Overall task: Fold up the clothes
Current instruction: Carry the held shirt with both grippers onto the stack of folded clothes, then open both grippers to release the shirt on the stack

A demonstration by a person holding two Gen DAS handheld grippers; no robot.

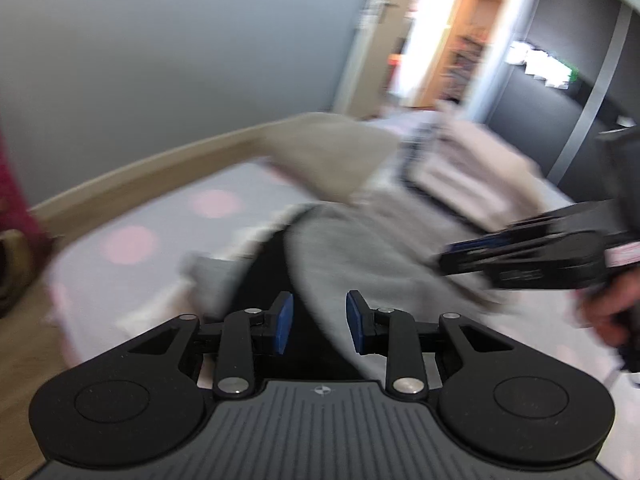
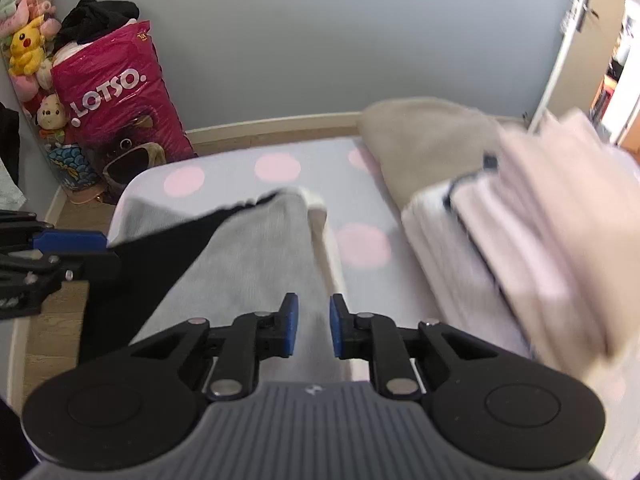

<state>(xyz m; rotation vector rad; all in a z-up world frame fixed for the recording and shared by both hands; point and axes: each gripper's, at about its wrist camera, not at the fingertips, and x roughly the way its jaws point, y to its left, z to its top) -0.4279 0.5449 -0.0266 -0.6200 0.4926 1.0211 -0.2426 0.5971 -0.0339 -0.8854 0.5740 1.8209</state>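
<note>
The bed (image 2: 224,168) takes up most of both views, its sheet pale with pink dots, the wooden frame running along a grey wall. On the far right side of it sits a stack of folded clothes (image 2: 532,248), pinkish and white, with a beige blanket (image 2: 424,140) bunched behind it; both are blurred. At the bed's left corner stands a pink LOTSO bag (image 2: 116,92) with dark clothing piled on top, and plush toys (image 2: 28,40) are stacked against the wall beside it. An open doorway (image 1: 444,36) shows bright at the right. The garment (image 2: 256,248) I'm folding, grey with a black part along its left, lies on the sheet straight ahead of both cameras. My left gripper (image 1: 320,322) hangs low over its black and grey part, fingers well apart, nothing between the blue pads. My right gripper (image 2: 313,326) hangs over the grey cloth, fingers parted by a narrower gap, also empty. The left wrist view shows a hand (image 1: 608,308) on the right gripper's handle.
</note>
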